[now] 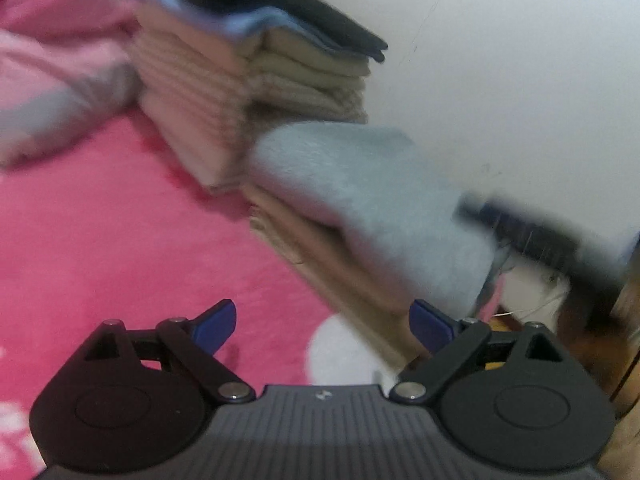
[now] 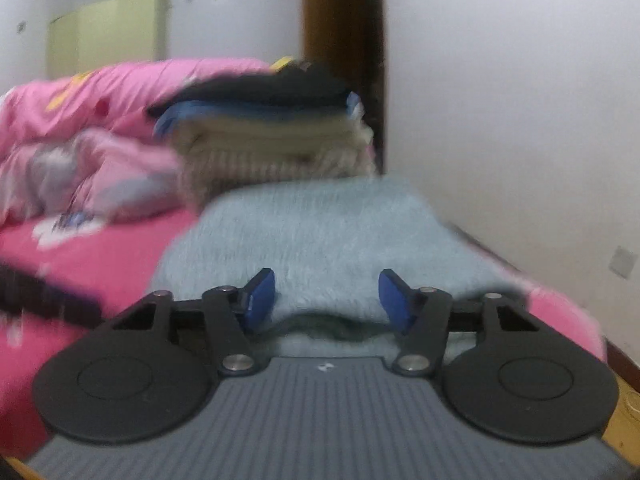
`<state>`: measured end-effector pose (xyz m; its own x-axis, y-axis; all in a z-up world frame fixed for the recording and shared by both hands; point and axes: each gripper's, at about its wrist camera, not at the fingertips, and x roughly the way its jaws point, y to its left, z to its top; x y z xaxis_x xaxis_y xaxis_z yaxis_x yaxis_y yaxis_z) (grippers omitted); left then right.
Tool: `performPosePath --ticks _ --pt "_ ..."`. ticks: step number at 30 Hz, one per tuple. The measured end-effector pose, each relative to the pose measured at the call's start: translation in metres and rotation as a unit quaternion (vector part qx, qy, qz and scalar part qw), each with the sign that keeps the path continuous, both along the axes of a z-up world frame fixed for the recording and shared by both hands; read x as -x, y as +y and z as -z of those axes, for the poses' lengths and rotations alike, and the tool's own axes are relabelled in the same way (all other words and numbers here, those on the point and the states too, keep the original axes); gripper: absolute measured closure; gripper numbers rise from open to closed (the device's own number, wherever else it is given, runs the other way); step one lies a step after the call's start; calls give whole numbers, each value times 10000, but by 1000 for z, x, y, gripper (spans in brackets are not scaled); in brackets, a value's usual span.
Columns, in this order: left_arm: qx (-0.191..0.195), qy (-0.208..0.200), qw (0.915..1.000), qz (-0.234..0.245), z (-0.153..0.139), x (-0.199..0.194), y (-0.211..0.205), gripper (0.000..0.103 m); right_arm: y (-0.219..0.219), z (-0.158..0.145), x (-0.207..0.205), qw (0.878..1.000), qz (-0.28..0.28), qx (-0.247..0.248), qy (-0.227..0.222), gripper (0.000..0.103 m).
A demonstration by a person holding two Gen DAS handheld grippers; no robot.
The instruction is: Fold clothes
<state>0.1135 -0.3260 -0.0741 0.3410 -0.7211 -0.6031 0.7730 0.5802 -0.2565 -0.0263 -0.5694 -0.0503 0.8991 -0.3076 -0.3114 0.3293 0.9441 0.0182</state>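
Both frames blurred. The left gripper, black frame with blue pads, sits bottom centre of the left wrist view, jaws spread wide, nothing between them. Under it is the bright pink fleece bed cover with a white patch lower centre. Just beyond the right pad lies the fluffy pale blue folded garment, middle of frame, resting on flat folded beige cloths whose edges stick out below it. Behind, upper centre, stands a tall stack of folded beige and tan clothes, topped by a light blue layer and a dark charcoal piece. A crumpled pink quilt fills the upper left. White wall takes the right side.

In the right wrist view the right gripper is bottom centre, jaws also apart, holding nothing; the pale blue garment lies right in front of the pads, touching or not I cannot tell. The tall stack rises behind it at centre, quilt at left, dark brown door top centre, pale yellow-green cabinet upper left.
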Motion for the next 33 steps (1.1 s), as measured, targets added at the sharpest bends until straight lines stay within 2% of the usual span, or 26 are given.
performPosePath --ticks 1,3,5,6,7,8,10,12,13,15,18,19,22,23,26,29,33 --pt "-84 -115 9999 -71 -3 3 8 9 4 -14 -1 9999 67 45 -119 47" --pt "-250 -344 9989 -217 -9 9 23 9 17 -30 -20 9994 -248 149 -183 47" --pt "-343 -541 9974 -335 -16 20 34 9 31 -39 -56 9974 -578 424 113 47" --pt "-367 -627 9967 -354 -19 24 40 8 36 -38 -76 9952 -710 557 364 47" --pt "-392 -711 9960 -371 -22 29 46 8 36 -29 -99 9912 -791 595 877 47" --pt "-421 -772 9954 -382 -24 34 52 8 37 -19 -121 9843 -865 624 1406 47" --pt "-472 -840 9943 -462 -26 41 67 8 38 7 -145 9695 -877 692 2180 48" --pt "-447 -877 9936 -560 -25 43 83 5 45 -6 -125 9757 -675 770 1939 52" --pt "-414 -892 9932 -618 -24 43 91 5 50 -19 -105 9830 -529 741 1596 52" --pt "-383 -862 9927 -752 -23 45 104 5 55 -21 -58 9929 -191 634 992 51" --pt "-321 -676 9936 -850 -24 47 120 5 62 -23 13 9984 320 466 82 44" --pt "-289 -629 9940 -848 -27 49 123 5 57 -9 18 9982 412 304 297 43" --pt "-193 -487 9951 -839 -33 57 134 2 60 6 46 9981 487 -256 277 43" --pt "-163 -453 9953 -841 -36 60 137 1 70 -1 58 9984 481 -219 179 43" --pt "-100 -684 9931 -950 -49 73 145 0 97 -11 88 9981 470 -404 -33 26" --pt "-117 -753 9915 -1053 -65 83 148 0 120 -13 104 9936 232 -1079 256 18" --pt "-221 -791 9841 -1572 -84 95 153 0 151 -10 116 9869 280 -1464 611 7"
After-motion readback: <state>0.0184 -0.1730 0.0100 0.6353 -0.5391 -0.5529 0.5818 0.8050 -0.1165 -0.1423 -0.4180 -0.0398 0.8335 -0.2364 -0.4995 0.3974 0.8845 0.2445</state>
